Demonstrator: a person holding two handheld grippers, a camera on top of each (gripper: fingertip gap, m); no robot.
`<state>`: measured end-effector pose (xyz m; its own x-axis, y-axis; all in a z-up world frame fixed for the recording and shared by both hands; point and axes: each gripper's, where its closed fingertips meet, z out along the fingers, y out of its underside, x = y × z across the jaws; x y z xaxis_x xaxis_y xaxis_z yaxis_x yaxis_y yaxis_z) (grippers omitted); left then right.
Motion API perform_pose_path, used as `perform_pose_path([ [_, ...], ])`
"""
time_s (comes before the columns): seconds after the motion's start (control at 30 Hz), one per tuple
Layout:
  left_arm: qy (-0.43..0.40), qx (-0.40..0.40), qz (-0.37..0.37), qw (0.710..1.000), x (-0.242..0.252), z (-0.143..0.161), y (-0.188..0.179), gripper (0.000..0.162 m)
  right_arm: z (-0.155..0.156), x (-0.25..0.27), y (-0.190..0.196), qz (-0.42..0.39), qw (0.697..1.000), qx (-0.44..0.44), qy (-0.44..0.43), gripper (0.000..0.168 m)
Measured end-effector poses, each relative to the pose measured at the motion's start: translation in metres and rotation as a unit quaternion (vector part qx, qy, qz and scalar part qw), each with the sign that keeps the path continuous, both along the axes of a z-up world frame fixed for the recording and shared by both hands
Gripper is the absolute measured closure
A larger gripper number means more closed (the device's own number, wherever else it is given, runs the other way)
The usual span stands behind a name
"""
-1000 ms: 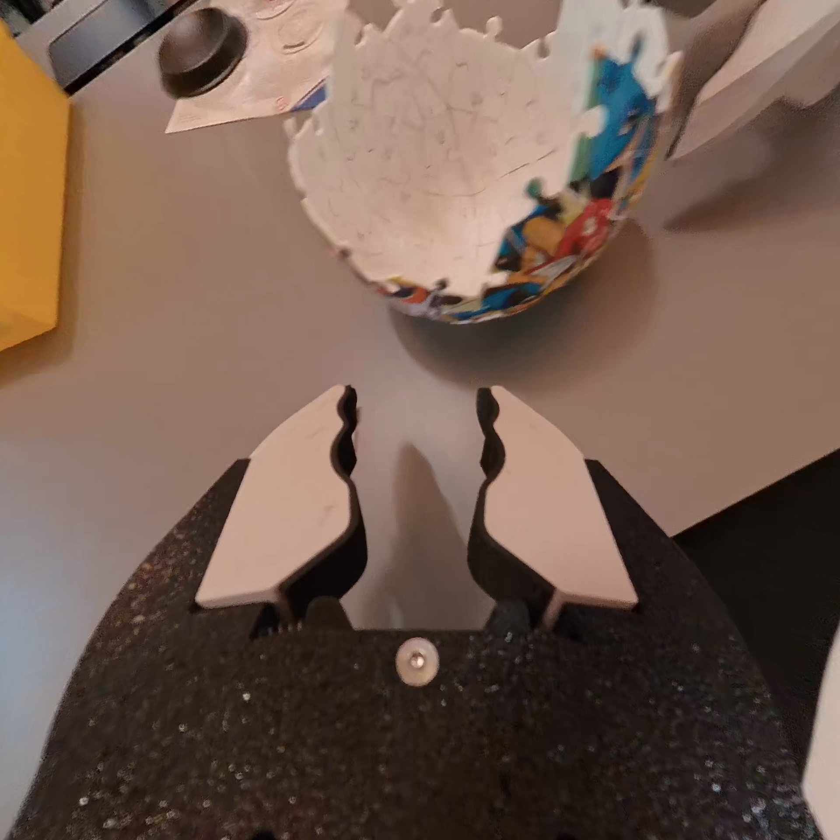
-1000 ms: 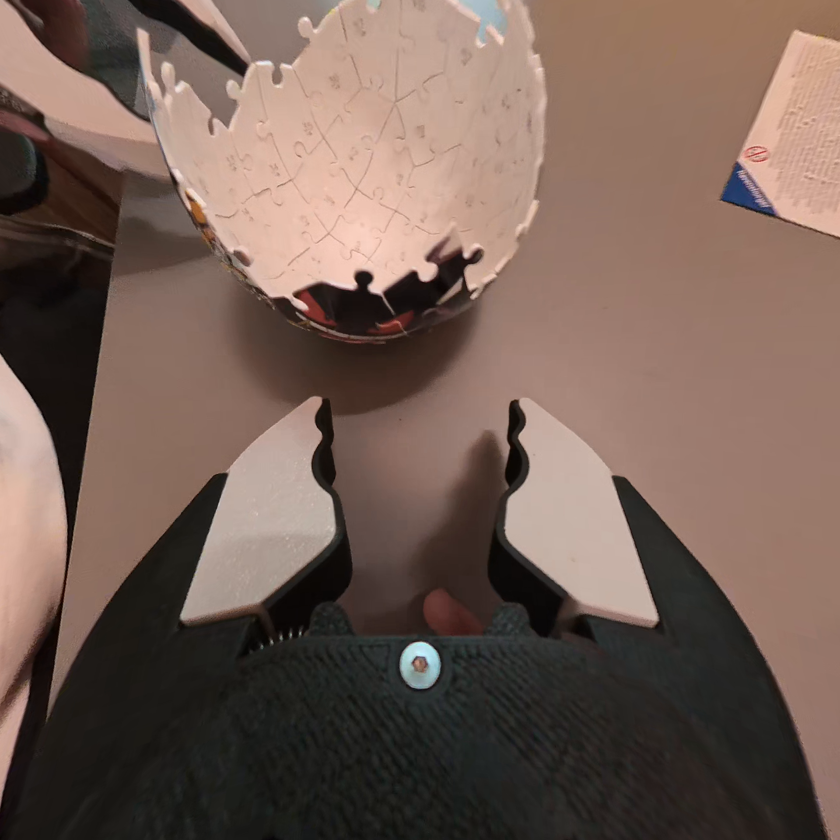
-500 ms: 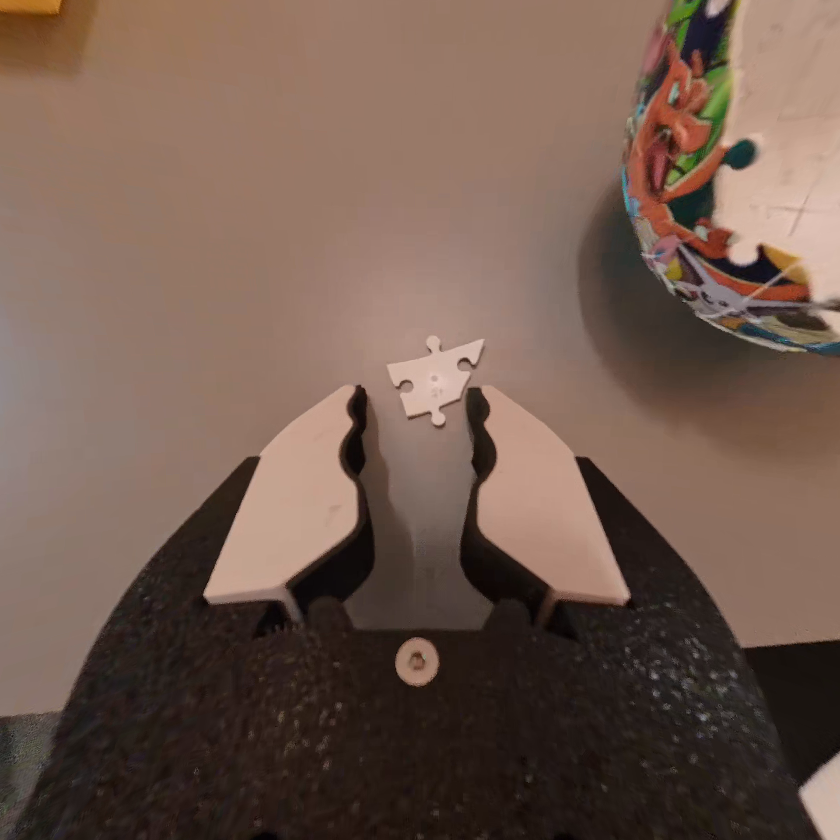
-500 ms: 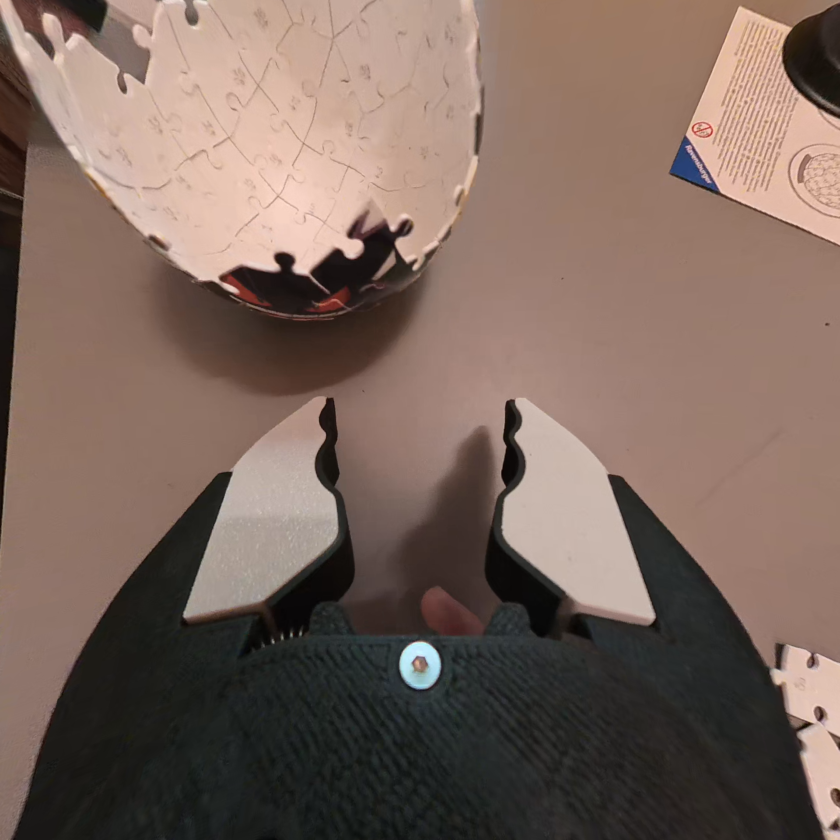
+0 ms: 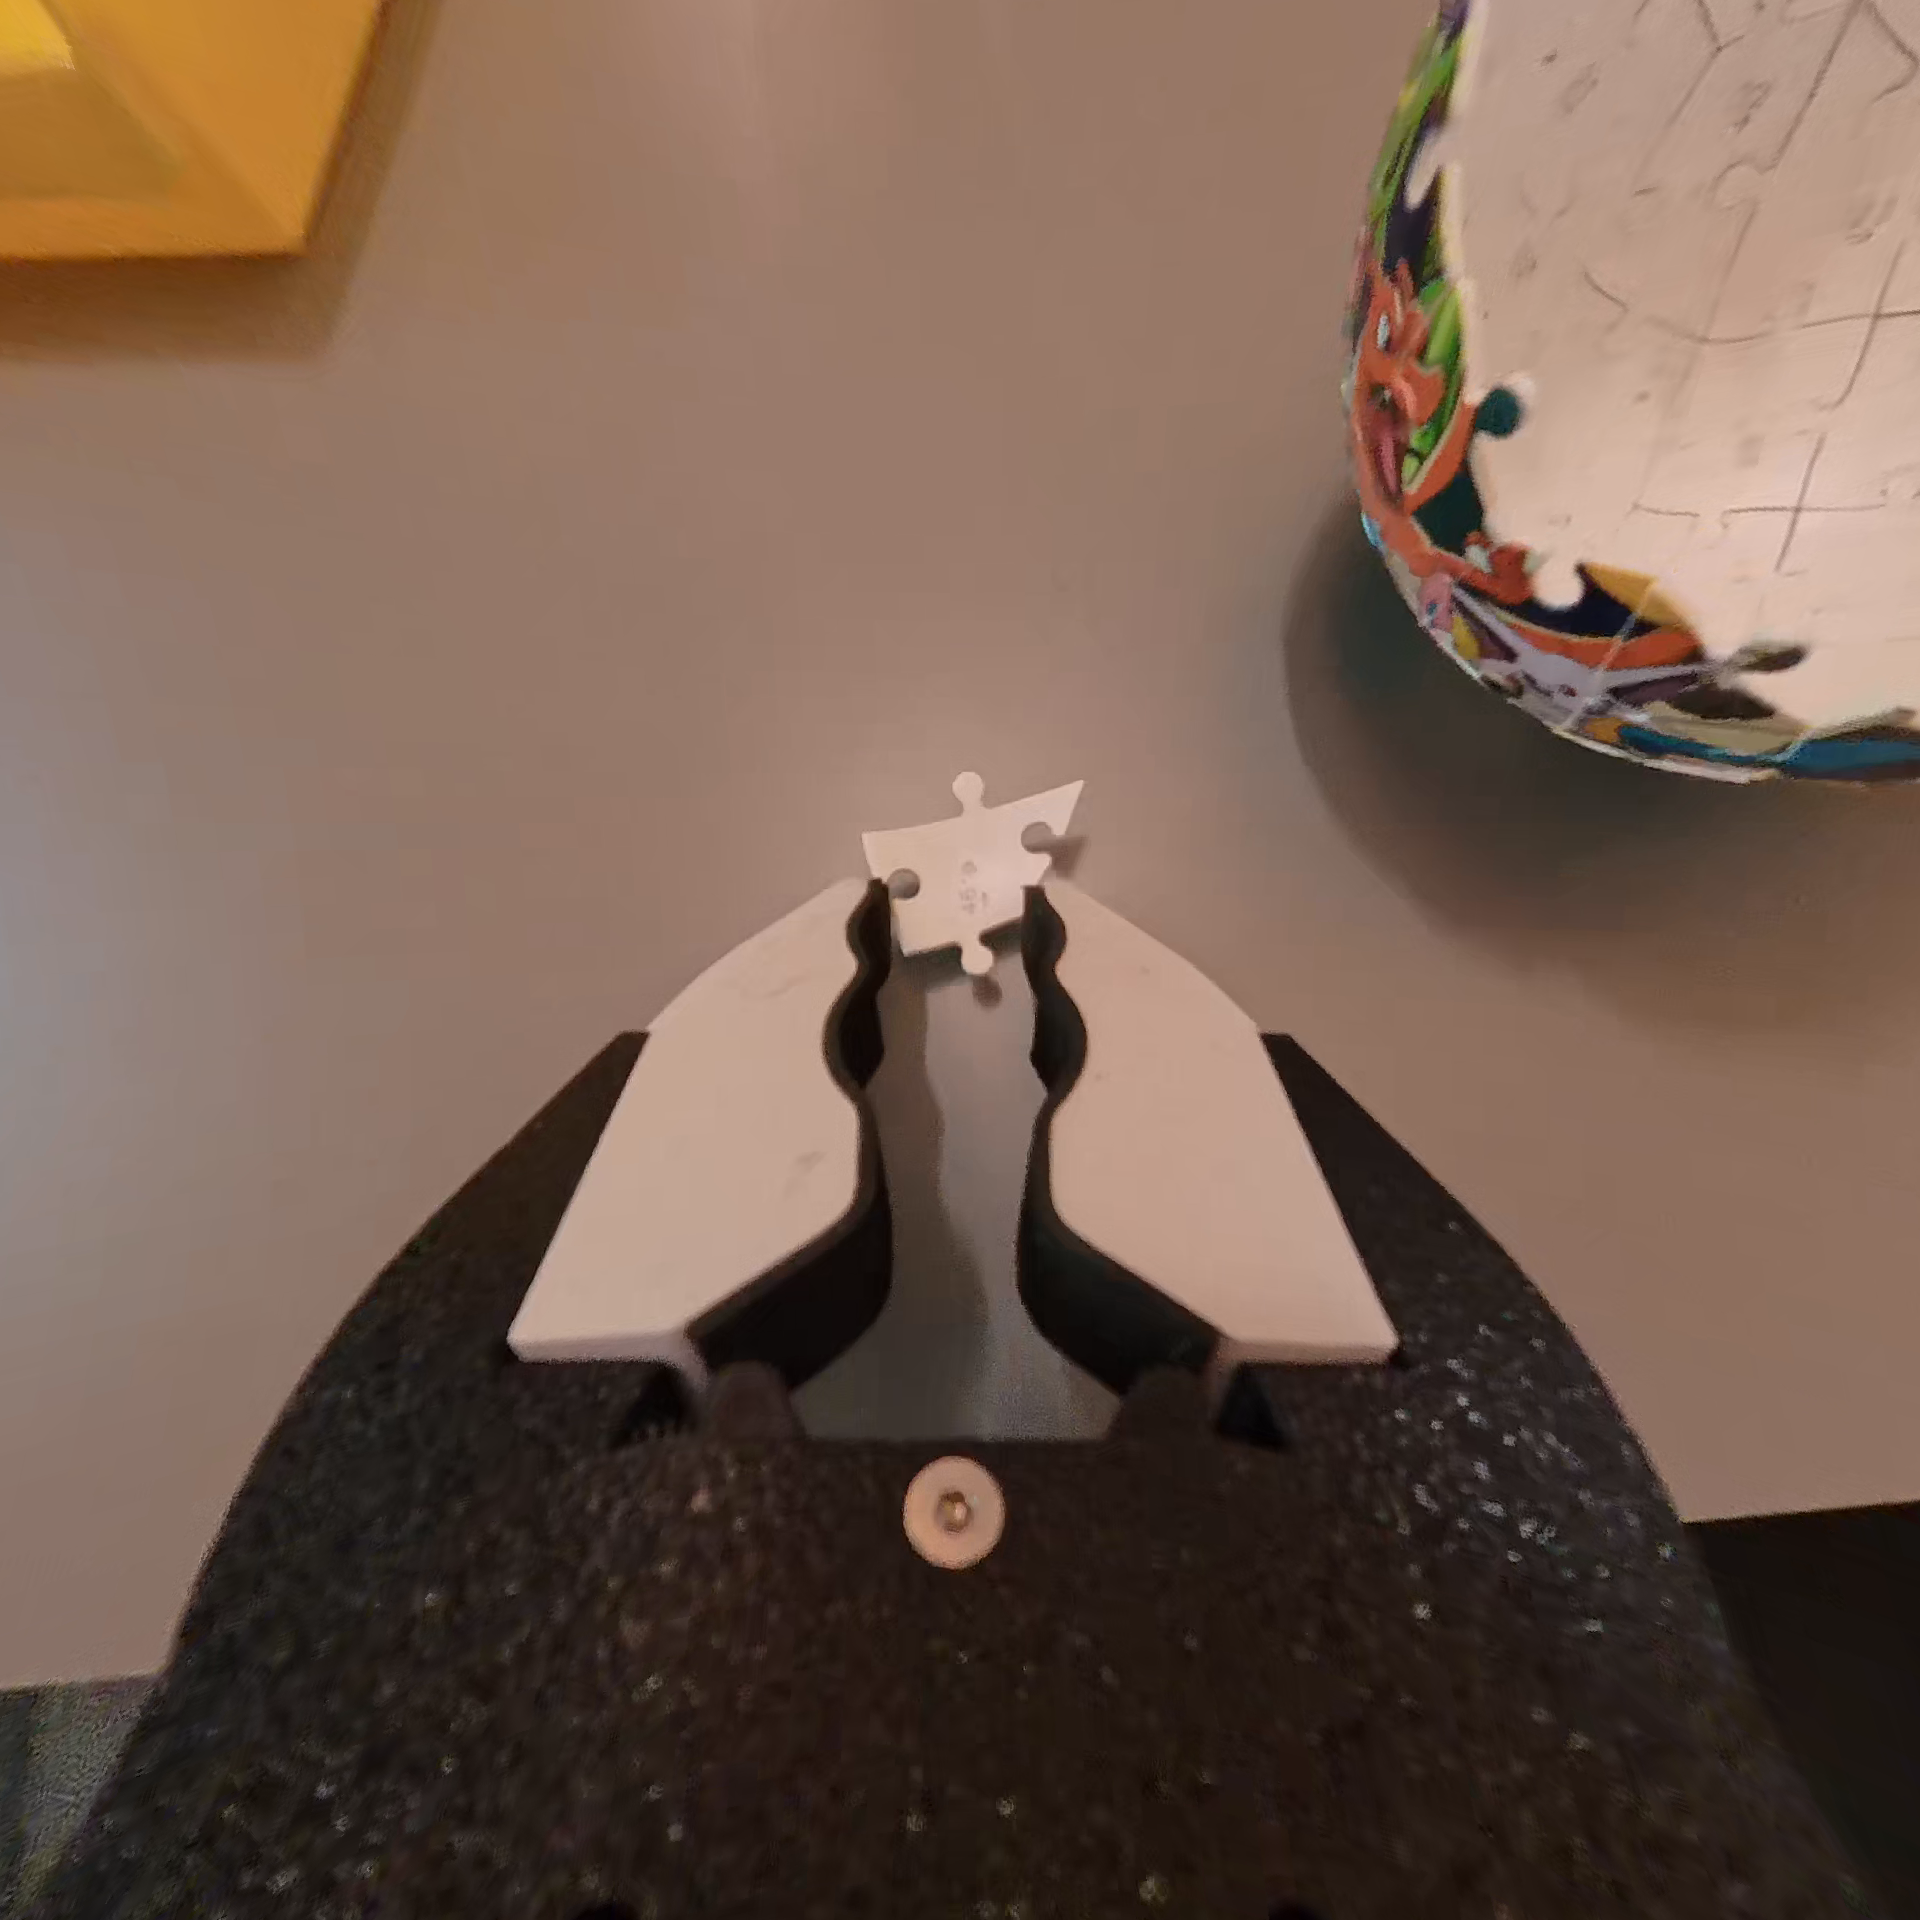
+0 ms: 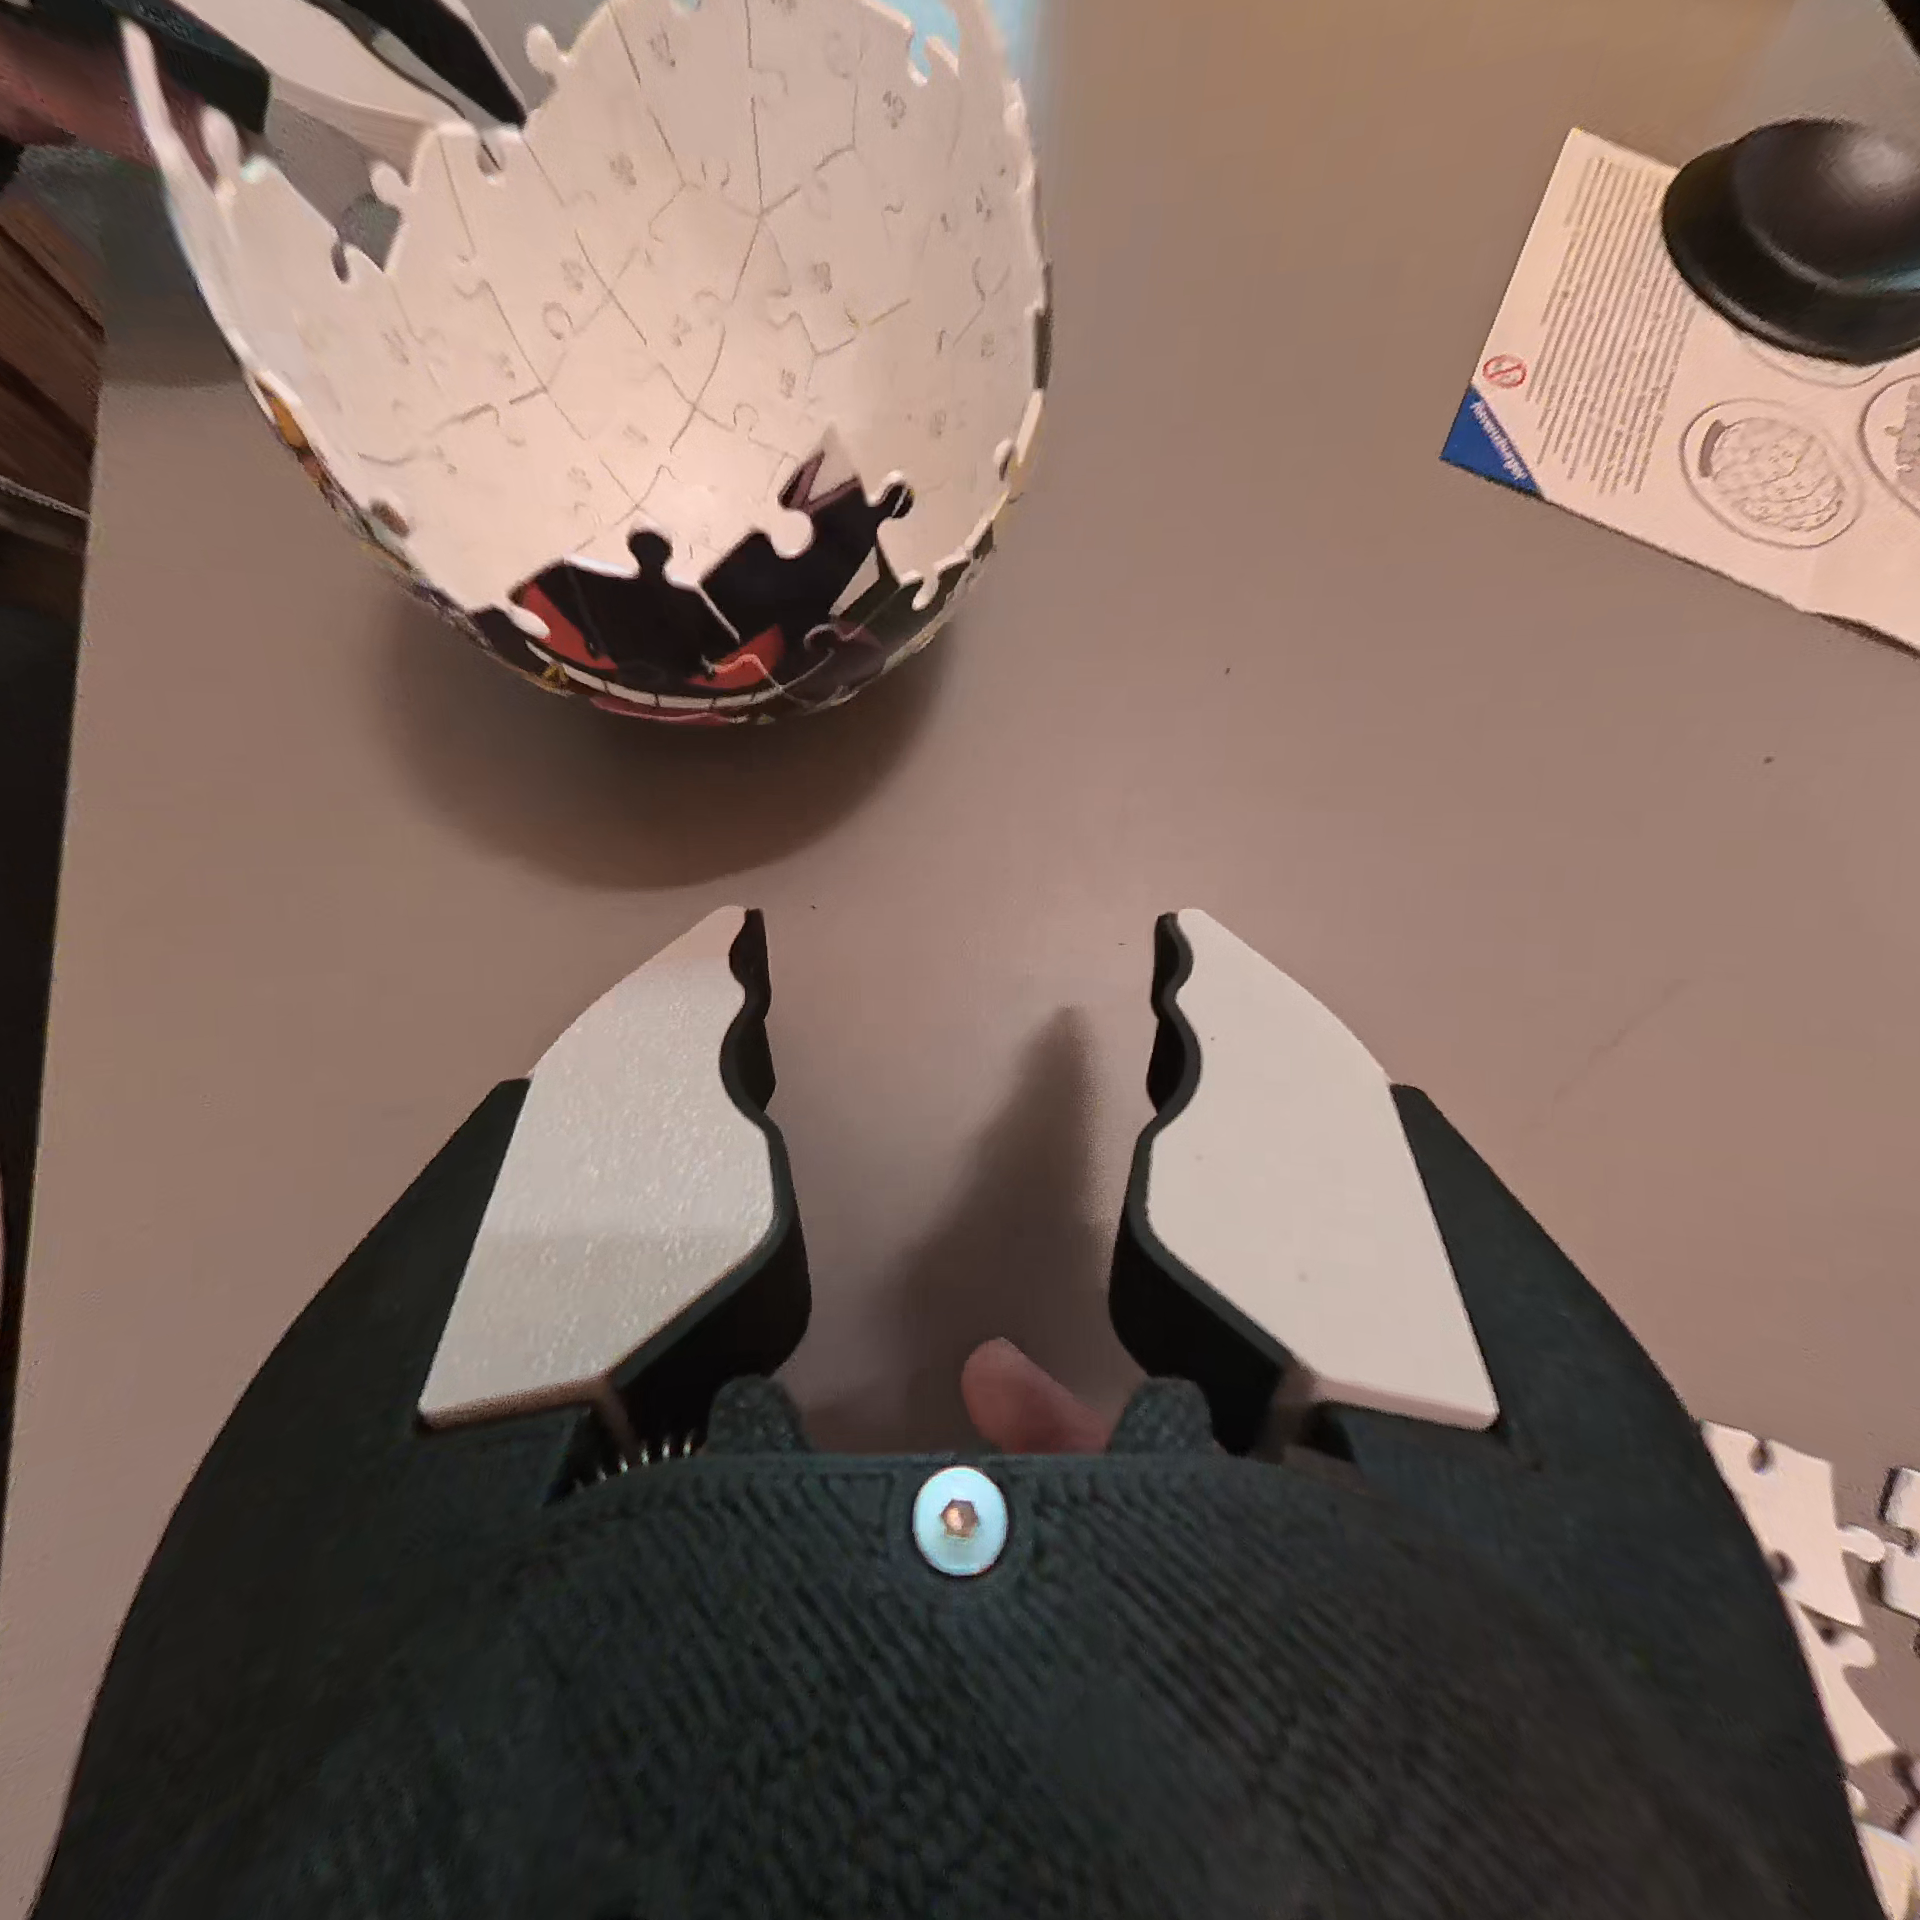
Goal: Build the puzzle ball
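The half-built puzzle ball (image 6: 644, 343) is an open shell, white inside and colour-printed outside, resting on the grey table (image 6: 1351, 831). It also shows at the right of the left wrist view (image 5: 1662, 364). My left gripper (image 5: 956, 899) is shut on a single white puzzle piece (image 5: 971, 878), printed side down, which is pinched between the fingertips and tilted just above the table, left of the ball. My right gripper (image 6: 961, 925) is open and empty, a short way in front of the ball.
A yellow box (image 5: 156, 114) sits far left. A printed leaflet (image 6: 1621, 416) with a black round stand (image 6: 1808, 239) on it lies at the right. Loose white pieces (image 6: 1808, 1538) lie by my right gripper. The table edge (image 6: 73, 831) runs along the left. My right fingertips sit around 25 centimetres from my left ones.
My left gripper swung away from the ball to the loose piece, closed on it and raised it slightly. My right gripper drifted a little; the ball sits more central in its view.
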<state>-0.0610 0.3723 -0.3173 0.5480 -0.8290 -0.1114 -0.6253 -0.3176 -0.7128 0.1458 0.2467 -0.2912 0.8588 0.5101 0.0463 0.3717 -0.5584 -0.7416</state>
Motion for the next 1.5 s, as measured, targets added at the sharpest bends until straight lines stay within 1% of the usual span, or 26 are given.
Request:
perform_pose_path([
  [0.1, -0.010, 0.062, -0.012, 0.998, 0.000, 0.026, 0.001, 0.138, 0.016, -0.002, 0.000, 0.001, 1.000, 0.028, 0.013, 0.097],
  [0.23, -0.053, 0.146, -0.049, 0.987, 0.013, 0.080, -0.012, 0.137, 0.057, -0.016, 0.004, 0.005, 0.993, 0.097, 0.070, 0.102],
  [0.37, -0.141, 0.180, -0.102, 0.968, 0.047, 0.135, -0.049, 0.137, 0.097, -0.046, 0.006, 0.030, 0.979, 0.162, 0.119, 0.112],
  [0.43, -0.183, 0.196, -0.137, 0.954, 0.070, 0.157, -0.072, 0.137, 0.115, -0.065, 0.004, 0.050, 0.967, 0.182, 0.168, 0.118],
  [0.5, -0.196, 0.225, -0.171, 0.939, 0.089, 0.169, -0.092, 0.137, 0.129, -0.078, 0.002, 0.058, 0.954, 0.182, 0.231, 0.124],
  [0.57, -0.174, 0.259, -0.197, 0.929, 0.104, 0.170, -0.103, 0.137, 0.136, -0.084, -0.001, 0.064, 0.941, 0.175, 0.282, 0.126],
  [0.63, -0.153, 0.299, -0.211, 0.918, 0.114, 0.170, -0.109, 0.137, 0.135, -0.081, -0.001, 0.058, 0.935, 0.163, 0.309, 0.132],
  [0.73, -0.159, 0.300, -0.228, 0.913, 0.126, 0.169, -0.120, 0.139, 0.138, -0.077, -0.001, 0.060, 0.925, 0.159, 0.340, 0.156],
  [0.77, -0.166, 0.302, -0.232, 0.910, 0.128, 0.170, -0.123, 0.151, 0.142, -0.078, -0.002, 0.069, 0.919, 0.166, 0.352, 0.164],
  [0.8, -0.174, 0.306, -0.231, 0.907, 0.129, 0.172, -0.124, 0.150, 0.145, -0.079, -0.004, 0.078, 0.914, 0.172, 0.360, 0.164],
  [0.87, -0.178, 0.305, -0.234, 0.906, 0.131, 0.171, -0.124, 0.152, 0.143, -0.076, -0.003, 0.078, 0.918, 0.176, 0.346, 0.165],
  [0.97, -0.190, 0.274, -0.251, 0.909, 0.135, 0.163, -0.125, 0.149, 0.138, -0.072, -0.001, 0.076, 0.926, 0.166, 0.330, 0.166],
  [1.03, -0.198, 0.237, -0.272, 0.911, 0.135, 0.158, -0.128, 0.139, 0.135, -0.069, -0.004, 0.086, 0.931, 0.162, 0.317, 0.166],
  [1.07, -0.204, 0.221, -0.275, 0.913, 0.134, 0.159, -0.127, 0.134, 0.133, -0.065, -0.005, 0.086, 0.937, 0.166, 0.296, 0.166],
  [1.1, -0.212, 0.207, -0.272, 0.915, 0.132, 0.162, -0.125, 0.134, 0.131, -0.061, -0.007, 0.089, 0.944, 0.169, 0.269, 0.166],
  [1.13, -0.222, 0.194, -0.273, 0.916, 0.131, 0.166, -0.123, 0.137, 0.128, -0.059, -0.010, 0.097, 0.950, 0.168, 0.242, 0.166],
  [1.2, -0.226, 0.162, -0.303, 0.912, 0.132, 0.170, -0.128, 0.145, 0.124, -0.057, -0.017, 0.112, 0.960, 0.165, 0.195, 0.166],
  [1.27, -0.201, 0.121, -0.354, 0.905, 0.133, 0.164, -0.141, 0.144, 0.122, -0.060, -0.022, 0.128, 0.964, 0.171, 0.161, 0.166],
  [1.3, -0.189, 0.113, -0.373, 0.901, 0.134, 0.161, -0.145, 0.145, 0.124, -0.064, -0.025, 0.140, 0.962, 0.175, 0.158, 0.166],
  [1.4, -0.175, 0.124, -0.391, 0.895, 0.137, 0.158, -0.152, 0.148, 0.126, -0.073, -0.030, 0.159, 0.958, 0.172, 0.168, 0.166],
  [1.47, -0.168, 0.124, -0.401, 0.892, 0.137, 0.154, -0.158, 0.158, 0.125, -0.076, -0.031, 0.161, 0.959, 0.167, 0.163, 0.166],
  [1.5, -0.167, 0.128, -0.399, 0.892, 0.136, 0.154, -0.157, 0.159, 0.125, -0.075, -0.031, 0.157, 0.960, 0.169, 0.158, 0.166],
])
